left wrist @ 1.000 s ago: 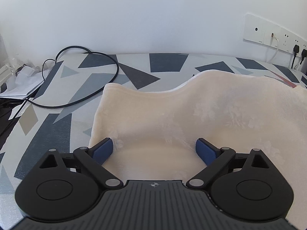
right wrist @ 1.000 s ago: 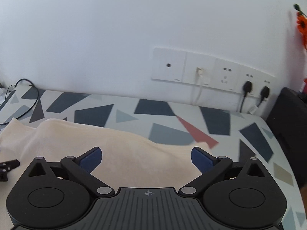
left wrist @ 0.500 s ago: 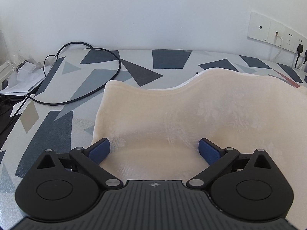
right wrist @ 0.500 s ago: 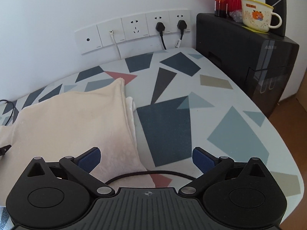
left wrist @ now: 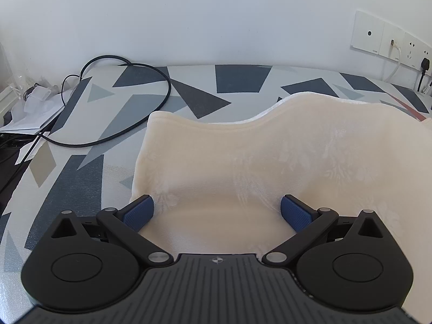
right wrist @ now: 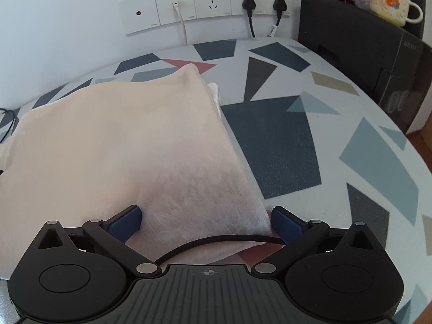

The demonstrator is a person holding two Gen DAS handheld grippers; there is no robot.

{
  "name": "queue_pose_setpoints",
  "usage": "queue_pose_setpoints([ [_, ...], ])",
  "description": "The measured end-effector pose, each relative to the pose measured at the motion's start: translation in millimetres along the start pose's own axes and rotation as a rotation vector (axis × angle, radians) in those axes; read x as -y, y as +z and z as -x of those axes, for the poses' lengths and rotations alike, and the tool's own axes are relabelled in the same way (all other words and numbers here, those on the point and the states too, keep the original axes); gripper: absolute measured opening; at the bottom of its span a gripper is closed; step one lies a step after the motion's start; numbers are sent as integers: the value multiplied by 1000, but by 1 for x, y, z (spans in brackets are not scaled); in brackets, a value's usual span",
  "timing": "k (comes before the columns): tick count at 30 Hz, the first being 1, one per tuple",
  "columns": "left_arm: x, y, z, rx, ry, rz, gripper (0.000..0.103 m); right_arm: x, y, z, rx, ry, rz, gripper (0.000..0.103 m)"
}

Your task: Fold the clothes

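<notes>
Cream fleece garment [left wrist: 270,162] lies flat on the patterned tabletop [left wrist: 81,178], its near edge running between both sets of fingers. Left gripper [left wrist: 216,210] sits spread wide over that edge, nothing pinched. Right gripper [right wrist: 206,220] is spread too, straddling the garment's near corner, likely lining up a grab. A black cable [right wrist: 216,240] arcs just behind the right fingers.

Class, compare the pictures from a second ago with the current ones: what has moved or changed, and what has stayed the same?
The right claw swung from facing the wall sockets round and down to the right end of the cream garment, its open fingers now straddling that corner. The left claw barely shifted, open over the garment's left end. Nothing was gripped or released. The garment, the patterned tablecloth and the black cable lie as before.
</notes>
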State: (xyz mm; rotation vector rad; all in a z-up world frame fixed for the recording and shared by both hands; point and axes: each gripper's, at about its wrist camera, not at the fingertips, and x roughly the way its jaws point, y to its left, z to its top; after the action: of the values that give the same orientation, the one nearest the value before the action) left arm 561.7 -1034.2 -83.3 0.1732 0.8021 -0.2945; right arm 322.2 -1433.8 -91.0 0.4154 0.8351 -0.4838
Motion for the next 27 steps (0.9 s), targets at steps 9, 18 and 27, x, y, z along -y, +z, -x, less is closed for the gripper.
queue_pose_setpoints([
  [9, 0, 1, -1, -2, 0, 0, 103, 0, -12, 2, 71, 2, 30, 102],
  [18, 4, 24, -3, -151, 32, 22, 102, 0, -8, 1, 57, 7, 32, 102],
  [27, -27, 22, 31, -224, -176, 78, 102, -1, -7, 1, 46, 8, 33, 102],
])
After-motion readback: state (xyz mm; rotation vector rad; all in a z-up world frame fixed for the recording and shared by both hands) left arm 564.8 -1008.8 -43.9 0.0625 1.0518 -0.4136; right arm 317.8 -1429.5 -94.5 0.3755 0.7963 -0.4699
